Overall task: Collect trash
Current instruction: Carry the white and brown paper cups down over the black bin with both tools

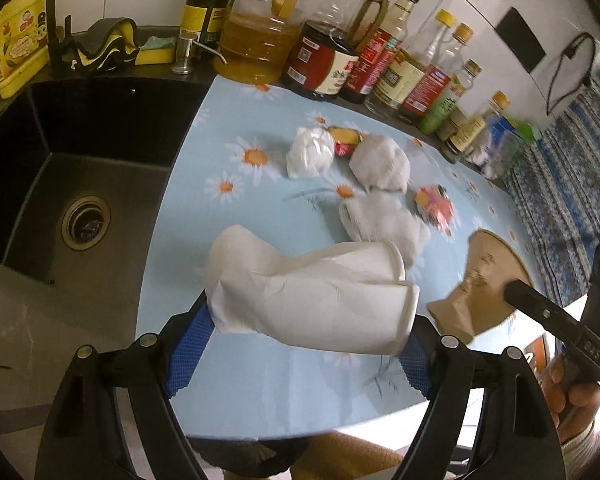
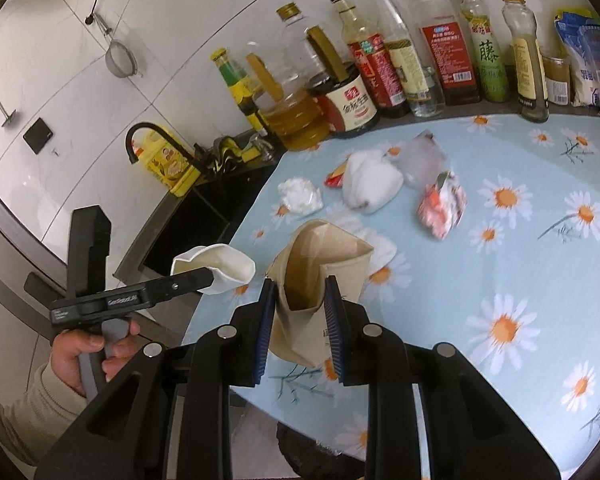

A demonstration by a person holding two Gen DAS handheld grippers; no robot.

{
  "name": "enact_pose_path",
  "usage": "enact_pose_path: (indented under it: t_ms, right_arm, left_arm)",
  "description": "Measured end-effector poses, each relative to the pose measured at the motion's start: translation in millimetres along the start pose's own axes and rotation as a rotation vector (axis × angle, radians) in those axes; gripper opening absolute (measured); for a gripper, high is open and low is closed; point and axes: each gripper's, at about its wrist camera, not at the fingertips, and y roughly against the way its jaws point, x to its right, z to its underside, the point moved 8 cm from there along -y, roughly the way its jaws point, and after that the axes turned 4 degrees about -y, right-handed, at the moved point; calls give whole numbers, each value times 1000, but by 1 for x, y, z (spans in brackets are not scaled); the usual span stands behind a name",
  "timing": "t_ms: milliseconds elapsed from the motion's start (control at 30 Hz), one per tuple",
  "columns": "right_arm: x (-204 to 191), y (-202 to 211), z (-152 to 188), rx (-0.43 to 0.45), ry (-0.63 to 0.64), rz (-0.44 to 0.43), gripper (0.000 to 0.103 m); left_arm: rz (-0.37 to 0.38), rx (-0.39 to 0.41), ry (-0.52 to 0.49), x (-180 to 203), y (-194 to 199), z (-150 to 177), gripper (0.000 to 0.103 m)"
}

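While the left gripper [image 1: 312,328] clamps a crushed white paper cup [image 1: 316,300], the right gripper [image 2: 300,320] pinches a flattened brown paper cup [image 2: 316,280]; crumpled tissues [image 1: 380,162] and wrappers [image 1: 434,202] lie at one o'clock on the daisy-print cloth [image 1: 236,128].

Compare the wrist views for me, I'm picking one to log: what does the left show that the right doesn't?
Left only: the sink drain.
Right only: a hanging strainer and the brown cup's open inside, pinched in the right gripper.
Both: the white cup in the left gripper, tissue wads, bottles.
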Motion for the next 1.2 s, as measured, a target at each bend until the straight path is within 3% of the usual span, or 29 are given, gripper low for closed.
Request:
enact_pose_path:
  t_ms: [700, 1200]
  right_arm:
    - [-56, -2, 102, -64, -6, 51, 27]
    - [-69, -4, 170, -124, -33, 92, 27]
  left_arm:
    - [47, -51, -63, -7, 50, 110, 79]
    - [91, -120, -56, -15, 48, 163, 79]
